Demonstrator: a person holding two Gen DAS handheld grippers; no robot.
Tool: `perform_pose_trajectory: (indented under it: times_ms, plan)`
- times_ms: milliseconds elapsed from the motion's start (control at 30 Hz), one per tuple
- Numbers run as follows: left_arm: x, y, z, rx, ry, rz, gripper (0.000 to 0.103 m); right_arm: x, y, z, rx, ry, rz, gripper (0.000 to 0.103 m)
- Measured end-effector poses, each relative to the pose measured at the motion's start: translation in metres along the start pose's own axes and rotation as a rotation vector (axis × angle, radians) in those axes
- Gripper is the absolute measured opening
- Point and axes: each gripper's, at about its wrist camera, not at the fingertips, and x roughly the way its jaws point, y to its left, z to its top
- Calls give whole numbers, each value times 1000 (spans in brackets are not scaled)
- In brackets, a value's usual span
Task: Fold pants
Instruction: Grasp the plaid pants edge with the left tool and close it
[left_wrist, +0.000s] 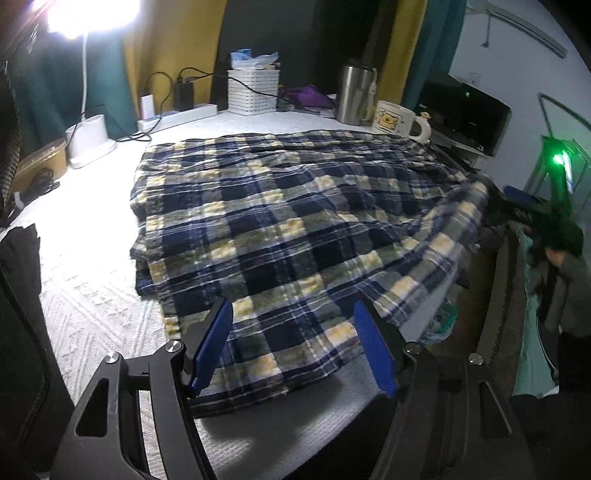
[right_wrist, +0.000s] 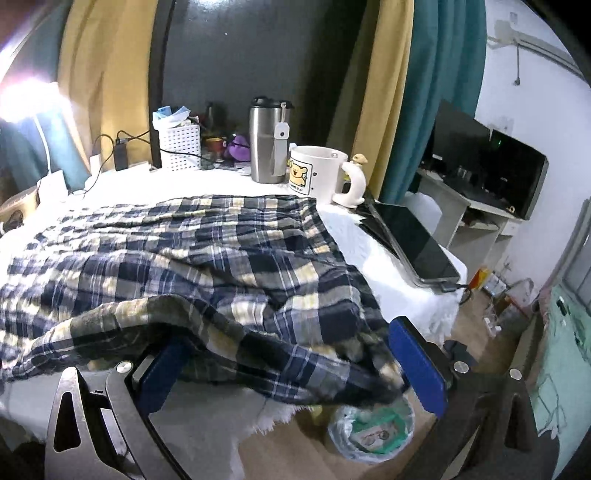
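The blue, yellow and white plaid pants (left_wrist: 280, 221) lie spread over the white-covered table (left_wrist: 92, 295). My left gripper (left_wrist: 291, 306) hovers open just above their near hem, its blue pads (left_wrist: 212, 343) clear of the cloth. At the table's right edge, my right gripper (right_wrist: 288, 332) holds its jaws wide apart. A raised fold of the pants (right_wrist: 221, 332) drapes over its left finger and reaches the right pad (right_wrist: 417, 365). In the left wrist view the right gripper (left_wrist: 517, 206) appears blurred, with the pants' edge lifted toward it.
Along the back stand a steel tumbler (right_wrist: 267, 144), a white cartoon mug (right_wrist: 317, 173), a white basket (right_wrist: 181, 146), a power strip (left_wrist: 177, 116) and a bright lamp (left_wrist: 88, 140). A dark tablet (right_wrist: 413, 243) lies at the right edge. A lined bin (right_wrist: 369, 432) sits on the floor below.
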Motion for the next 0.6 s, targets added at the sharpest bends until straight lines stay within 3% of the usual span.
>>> perform_pose_trajectory:
  times_ms: [67, 133, 333, 467, 600]
  plan:
    - [-4, -1, 1, 7, -10, -18, 71, 6, 3, 6, -1, 11, -2, 103]
    - [-7, -2, 2, 16, -22, -34, 81, 14, 6, 12, -1, 31, 4, 103]
    - [-6, -8, 0, 59, -1, -62, 83, 35, 9, 25, 15, 72, 16, 103]
    - [7, -3, -3, 74, 37, 7, 83, 39, 13, 30, 9, 71, 22, 103]
    - [13, 3, 0, 126, 23, 78, 83, 39, 11, 28, 1, 72, 27, 103]
